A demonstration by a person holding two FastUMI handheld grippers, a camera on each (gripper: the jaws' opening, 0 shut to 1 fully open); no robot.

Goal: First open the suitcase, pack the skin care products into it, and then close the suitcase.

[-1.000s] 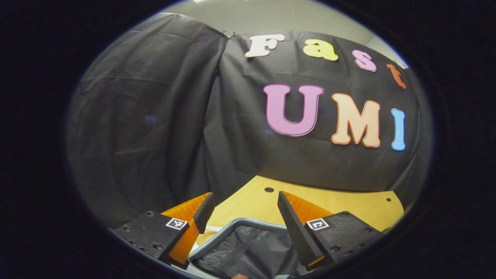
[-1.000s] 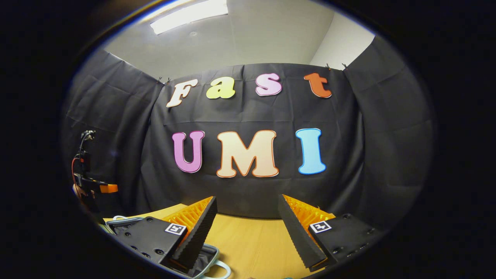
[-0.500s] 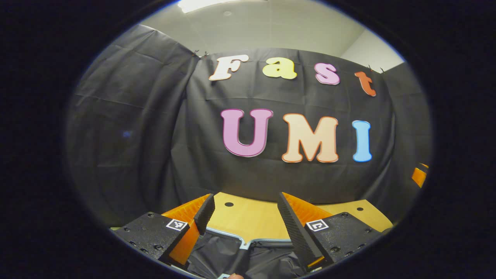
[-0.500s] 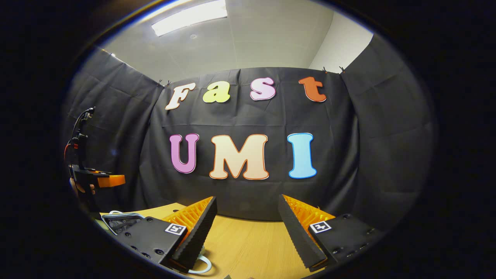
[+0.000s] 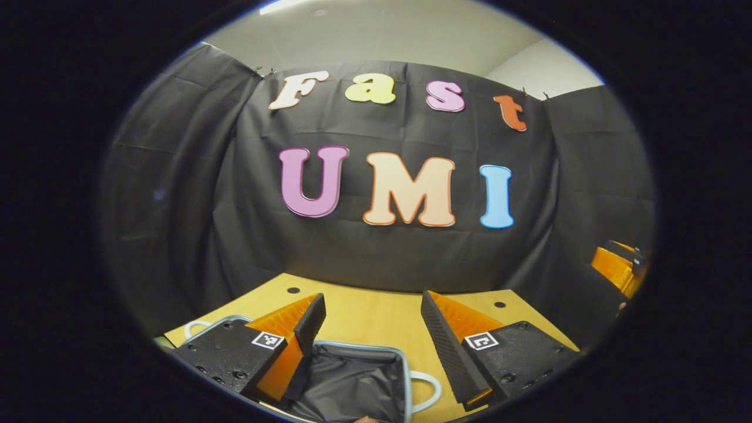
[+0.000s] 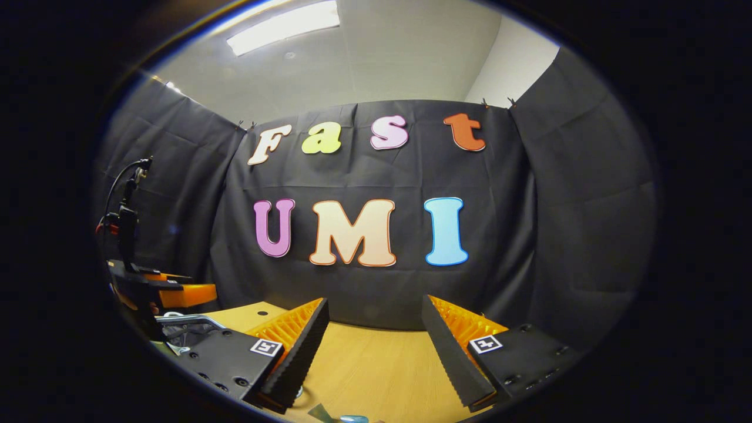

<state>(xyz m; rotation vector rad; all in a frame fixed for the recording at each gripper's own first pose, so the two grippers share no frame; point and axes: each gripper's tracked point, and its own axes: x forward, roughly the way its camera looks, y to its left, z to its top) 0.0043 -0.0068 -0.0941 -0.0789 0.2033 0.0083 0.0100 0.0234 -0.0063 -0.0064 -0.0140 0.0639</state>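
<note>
Swinging round over the last second, the left claw [image 5: 371, 329] now hangs wide open and empty above the open suitcase [image 5: 352, 376] at 6 o'clock on the bench [image 5: 364, 305], so packing looks next; right claw [image 6: 371, 346] equally open, holding nothing.

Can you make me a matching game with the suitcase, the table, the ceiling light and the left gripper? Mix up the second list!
Things:
1. suitcase
2. table
3. ceiling light
4. left gripper

States:
A. switched on and glowing
B. spread wide, gripping nothing
C. pale wood with small round holes
D. open, dark lining showing

Pairs: 1-D, 2-C, 3-A, 4-B
</note>
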